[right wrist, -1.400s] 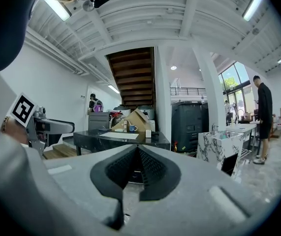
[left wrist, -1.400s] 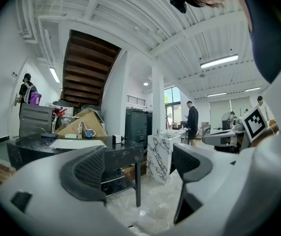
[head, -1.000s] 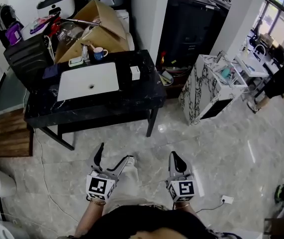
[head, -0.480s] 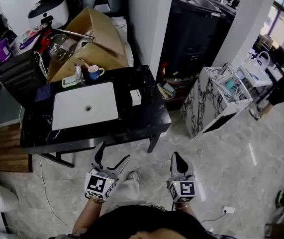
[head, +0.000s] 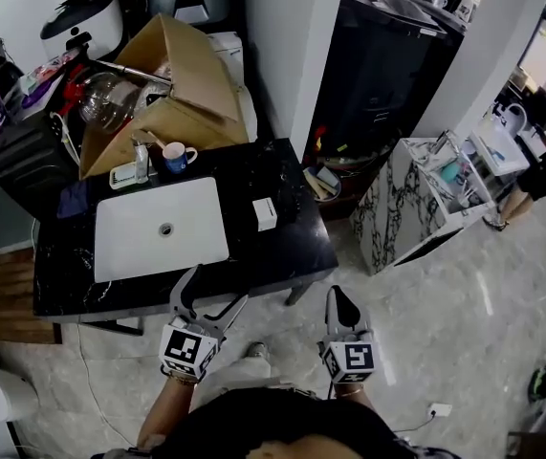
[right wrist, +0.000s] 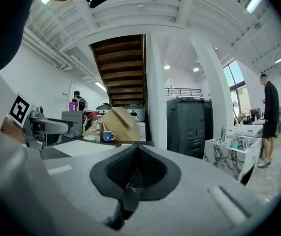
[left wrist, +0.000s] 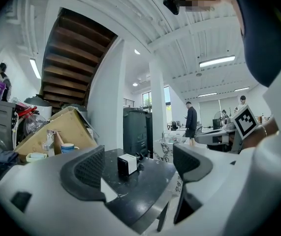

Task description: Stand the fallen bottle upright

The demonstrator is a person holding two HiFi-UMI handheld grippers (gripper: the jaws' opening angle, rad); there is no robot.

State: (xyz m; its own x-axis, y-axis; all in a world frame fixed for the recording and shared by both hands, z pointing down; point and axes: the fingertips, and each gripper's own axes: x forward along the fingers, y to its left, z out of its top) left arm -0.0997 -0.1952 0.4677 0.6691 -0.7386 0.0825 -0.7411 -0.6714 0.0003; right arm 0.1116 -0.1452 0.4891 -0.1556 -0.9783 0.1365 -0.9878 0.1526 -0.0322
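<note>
**Both grippers held short of the black table – bottle not clearly in sight**

The left gripper hangs at the near edge of the black table, its jaws wide apart with only air between them. Its own view looks across the tabletop at a small white box. The right gripper is held over the floor just right of it, jaws pressed together and holding nothing.

A dark item lies just beside the white box on its right. Whether this is the fallen bottle cannot be told.

A white basin fills the left part of the table. At the far left corner stands a blue mug with a white mark too small to read, in front of an open cardboard box. No print on the white box is legible – the only clear patterns are the black-and-white square markers on the grippers' cubes.
</note>
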